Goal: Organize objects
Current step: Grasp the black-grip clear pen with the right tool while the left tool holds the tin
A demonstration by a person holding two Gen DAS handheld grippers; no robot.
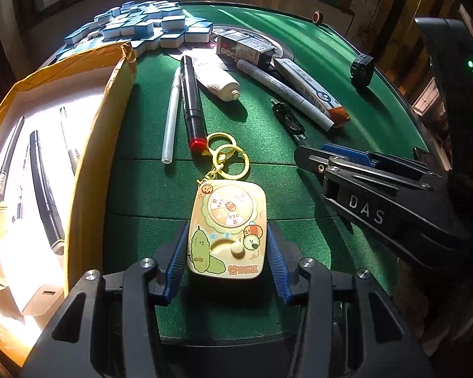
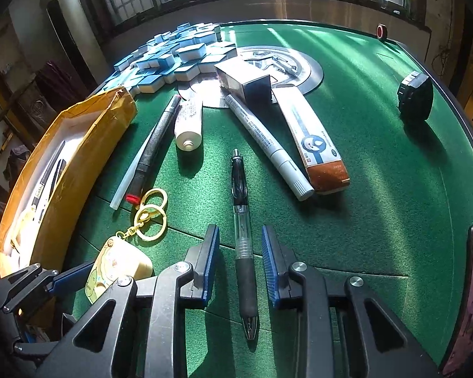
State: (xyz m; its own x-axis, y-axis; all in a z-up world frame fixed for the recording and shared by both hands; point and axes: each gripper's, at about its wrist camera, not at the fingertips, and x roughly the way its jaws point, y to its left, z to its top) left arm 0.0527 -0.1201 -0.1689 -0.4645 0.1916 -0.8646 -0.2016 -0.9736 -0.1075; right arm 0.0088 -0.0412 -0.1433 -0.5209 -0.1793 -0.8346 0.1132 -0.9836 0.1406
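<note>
Two grippers I'm running: left gripper [image 1: 227, 260] jaws straddle the yellow keychain toy [image 1: 227, 230], pads apart from it; right gripper [image 2: 240, 263] jaws stand open around the black pen [image 2: 242, 236] on the desk [image 2: 378, 214].

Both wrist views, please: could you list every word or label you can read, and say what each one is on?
"DAS": on the right gripper.
"苦BEE": bottom of the yellow keychain toy.
"BEE": repeated on the toy's dial.
Print on the white marker, tube, carton and box: too small to read.
</note>
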